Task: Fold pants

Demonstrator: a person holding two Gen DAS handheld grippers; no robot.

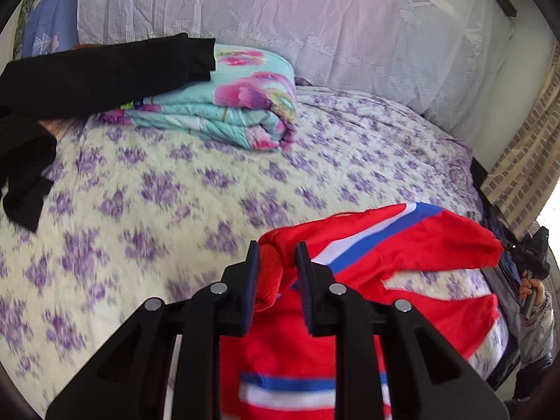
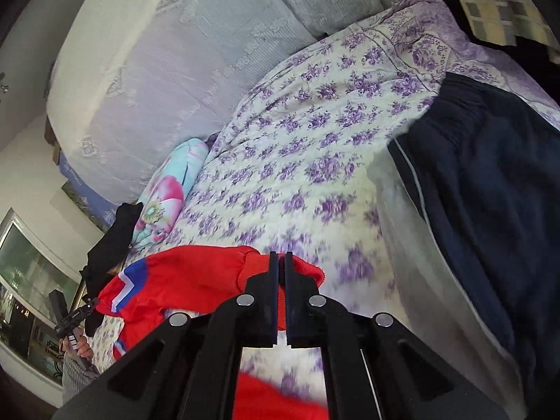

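Red track pants (image 1: 385, 245) one pair, cuffs pinched by left gripper (image 1: 278, 262) and right gripper (image 2: 279, 269), one folded floral quilt (image 1: 238, 105), black garment (image 1: 87, 77), navy pants (image 2: 490, 192) nearby

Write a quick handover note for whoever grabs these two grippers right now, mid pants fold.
Left gripper: jaws clamped on a ribbed cuff of the red pants.
Right gripper: jaws shut on the other ribbed cuff.
Pants hang lifted over the floral bedspread; dark pants lie to the right.
Done: both cuffs gripped.
Left: lay the fold down, smooth it, likely fold again.
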